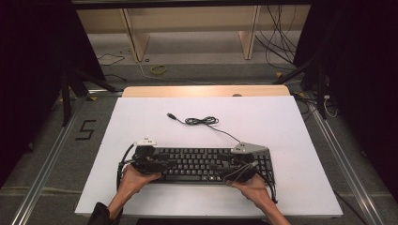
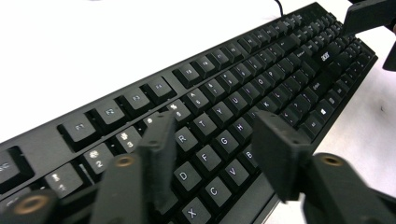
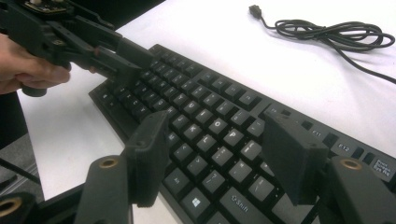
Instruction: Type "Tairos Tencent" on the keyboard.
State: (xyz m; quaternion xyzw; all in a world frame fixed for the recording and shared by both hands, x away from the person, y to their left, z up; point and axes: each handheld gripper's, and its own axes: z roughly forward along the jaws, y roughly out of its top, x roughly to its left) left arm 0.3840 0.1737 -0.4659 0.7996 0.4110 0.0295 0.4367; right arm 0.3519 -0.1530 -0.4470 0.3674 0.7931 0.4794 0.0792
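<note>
Both sets of jaws apart over keyboard (image 1: 202, 164) at near table edge: left gripper (image 2: 215, 154) above letter keys, right gripper (image 3: 219, 154) above right-hand keys; lower level, avoid snagging cable (image 1: 206, 123).

There is one keyboard (image 1: 202, 164) on the surface (image 1: 141, 122), and it has one cable (image 1: 206, 123) with one plug (image 1: 171, 115) at its end. There are two tongs: one left (image 1: 162, 165) and one right (image 1: 230, 169). Two hands hold them, one left hand (image 1: 135, 180) and one right hand (image 1: 251, 183). Each of the tongs has two jaws.
</note>
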